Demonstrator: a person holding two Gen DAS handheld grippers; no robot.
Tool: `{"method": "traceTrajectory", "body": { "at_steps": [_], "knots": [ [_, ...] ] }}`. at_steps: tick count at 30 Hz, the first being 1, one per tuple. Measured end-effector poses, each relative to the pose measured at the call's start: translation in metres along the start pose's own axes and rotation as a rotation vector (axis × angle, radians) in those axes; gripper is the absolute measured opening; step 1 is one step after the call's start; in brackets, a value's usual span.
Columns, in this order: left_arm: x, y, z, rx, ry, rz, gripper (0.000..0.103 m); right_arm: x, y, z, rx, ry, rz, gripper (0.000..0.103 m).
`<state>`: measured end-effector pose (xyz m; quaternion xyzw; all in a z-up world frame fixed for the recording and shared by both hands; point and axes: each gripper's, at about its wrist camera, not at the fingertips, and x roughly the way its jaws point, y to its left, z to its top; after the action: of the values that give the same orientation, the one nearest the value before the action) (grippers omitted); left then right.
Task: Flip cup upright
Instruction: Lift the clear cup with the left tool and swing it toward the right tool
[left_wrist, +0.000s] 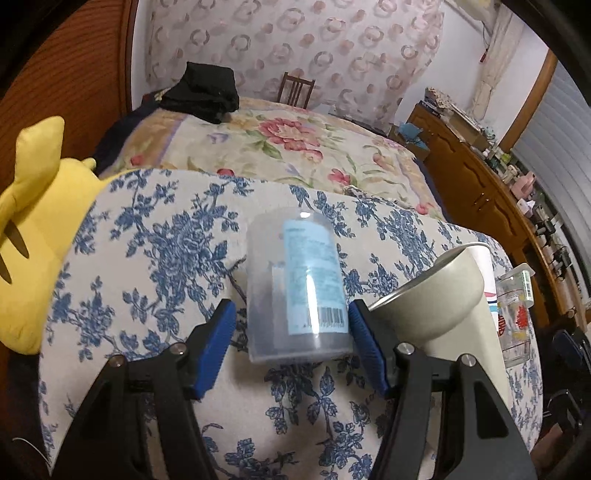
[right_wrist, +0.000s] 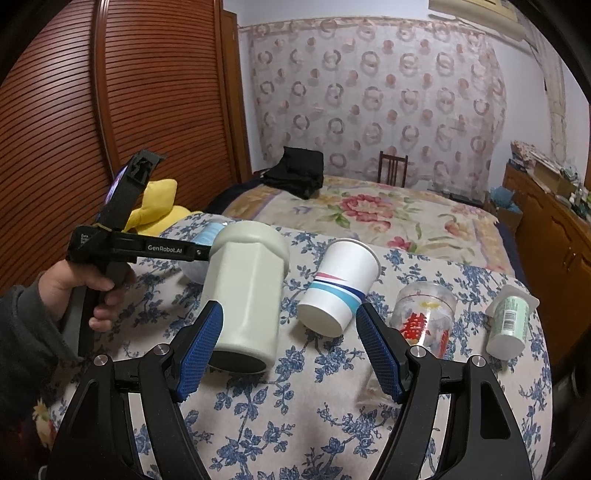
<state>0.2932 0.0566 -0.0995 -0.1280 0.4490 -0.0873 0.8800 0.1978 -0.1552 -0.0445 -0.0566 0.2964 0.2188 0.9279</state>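
A clear plastic cup with a blue label (left_wrist: 299, 288) lies on its side on the blue-flowered cloth (left_wrist: 155, 258). My left gripper (left_wrist: 291, 325) is open, its blue pads on either side of the cup's near end, not clamped. The right wrist view shows a row of cups lying on their sides: a grey-green mug (right_wrist: 245, 291), a white paper cup with stripes (right_wrist: 338, 284), a printed glass (right_wrist: 424, 317) and a small green-labelled cup (right_wrist: 509, 321). My right gripper (right_wrist: 290, 350) is open and empty, in front of the mug and paper cup.
A yellow plush toy (left_wrist: 33, 229) sits at the left edge of the cloth. A bed with a floral cover (left_wrist: 295, 147) lies behind. A wooden cabinet (left_wrist: 480, 192) runs along the right. The person's hand holds the left gripper (right_wrist: 122, 251) at left in the right wrist view.
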Motion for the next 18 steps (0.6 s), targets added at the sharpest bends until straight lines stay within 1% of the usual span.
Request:
{"method": "traceTrajectory", "body": {
  "at_steps": [1, 5, 7, 11, 14, 18],
  "knots": [
    [0.002, 0.0, 0.0, -0.001, 0.002, -0.002, 0.055, -0.001, 0.0, 0.0, 0.0, -0.002, -0.002, 0.076],
    [-0.003, 0.001, -0.004, 0.014, -0.015, 0.009, 0.054, -0.004, -0.002, 0.0, 0.007, -0.003, -0.009, 0.076],
    [-0.011, 0.002, -0.006, 0.032, -0.036, 0.03, 0.054, -0.005, 0.0, 0.001, 0.004, -0.005, -0.014, 0.076],
    [-0.033, 0.006, -0.009, 0.049, -0.084, 0.056, 0.054, -0.007, 0.002, -0.001, -0.001, -0.005, -0.023, 0.076],
    [-0.059, 0.007, -0.013, 0.065, -0.124, 0.065, 0.054, -0.01, 0.003, -0.003, 0.002, -0.004, -0.026, 0.076],
    [-0.085, 0.004, -0.02, 0.073, -0.156, 0.046, 0.054, -0.018, 0.005, -0.005, 0.006, -0.012, -0.034, 0.076]
  ]
}}
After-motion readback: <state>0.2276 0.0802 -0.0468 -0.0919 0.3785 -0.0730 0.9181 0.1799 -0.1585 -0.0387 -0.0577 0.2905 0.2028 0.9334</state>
